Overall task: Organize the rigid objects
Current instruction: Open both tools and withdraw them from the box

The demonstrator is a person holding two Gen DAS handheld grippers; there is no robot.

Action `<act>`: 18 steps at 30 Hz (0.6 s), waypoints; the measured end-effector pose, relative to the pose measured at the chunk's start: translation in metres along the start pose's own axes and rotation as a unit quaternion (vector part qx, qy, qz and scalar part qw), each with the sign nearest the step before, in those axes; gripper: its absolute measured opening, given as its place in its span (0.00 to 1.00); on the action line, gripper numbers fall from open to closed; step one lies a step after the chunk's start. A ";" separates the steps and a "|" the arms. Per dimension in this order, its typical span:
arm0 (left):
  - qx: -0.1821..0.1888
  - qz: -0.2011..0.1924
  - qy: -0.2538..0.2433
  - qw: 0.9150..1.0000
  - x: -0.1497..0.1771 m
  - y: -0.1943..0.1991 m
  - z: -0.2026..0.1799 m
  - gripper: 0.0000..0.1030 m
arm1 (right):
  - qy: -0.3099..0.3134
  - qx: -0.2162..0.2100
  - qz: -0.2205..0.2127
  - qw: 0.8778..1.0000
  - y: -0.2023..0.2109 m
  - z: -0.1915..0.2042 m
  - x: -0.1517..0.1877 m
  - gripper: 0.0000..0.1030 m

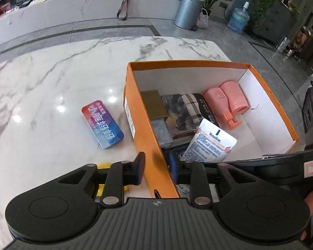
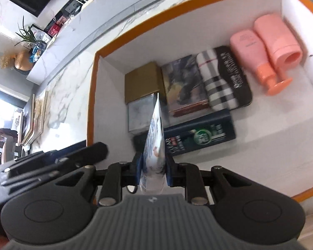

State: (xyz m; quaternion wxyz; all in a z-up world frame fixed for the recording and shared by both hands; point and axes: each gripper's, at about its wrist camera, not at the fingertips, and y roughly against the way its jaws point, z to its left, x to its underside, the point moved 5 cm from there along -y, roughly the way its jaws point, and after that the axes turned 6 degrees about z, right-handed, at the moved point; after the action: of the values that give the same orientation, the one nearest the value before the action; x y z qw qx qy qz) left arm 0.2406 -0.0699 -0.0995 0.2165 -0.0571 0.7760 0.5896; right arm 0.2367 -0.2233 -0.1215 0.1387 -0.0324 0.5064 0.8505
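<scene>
An orange box [image 1: 189, 62] with a white inside stands on the marble table [image 1: 52, 73]. In it lie two pink bottles [image 2: 260, 48], a plaid tin [image 2: 219, 83], a gold box [image 2: 141, 81], a grey box [image 2: 139, 114] and a dark green bottle [image 2: 198, 137]. My right gripper [image 2: 153, 166] is shut on a white Vaseline tube [image 2: 155, 141] and holds it tip down over the box's near left part. My left gripper [image 1: 157, 166] hovers over the box's left wall with narrow jaws and nothing in them.
A red-to-blue tin [image 1: 102, 124] lies on the table just left of the box. Something yellow [image 1: 103, 164] shows under my left gripper's left finger. Beyond the table are a metal bin [image 1: 187, 10], a water jug [image 1: 239, 19] and plants.
</scene>
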 end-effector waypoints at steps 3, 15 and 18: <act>0.007 -0.001 0.003 1.000 0.003 0.001 0.001 0.28 | 0.015 0.019 0.009 1.000 -0.007 0.004 0.002 0.23; 0.022 -0.006 0.009 1.000 0.007 0.004 0.002 0.28 | 0.074 0.075 0.043 0.994 0.003 -0.012 0.000 0.29; 0.023 -0.007 0.011 1.000 0.007 0.006 0.002 0.28 | 0.080 0.084 0.051 0.992 0.014 -0.022 -0.001 0.31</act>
State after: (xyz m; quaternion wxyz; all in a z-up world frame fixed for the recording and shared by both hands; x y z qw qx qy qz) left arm 0.2326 -0.0647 -0.0977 0.2137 -0.0642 0.7911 0.5695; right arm 0.2319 -0.2490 -0.1201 0.0566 -0.0633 0.5864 0.8056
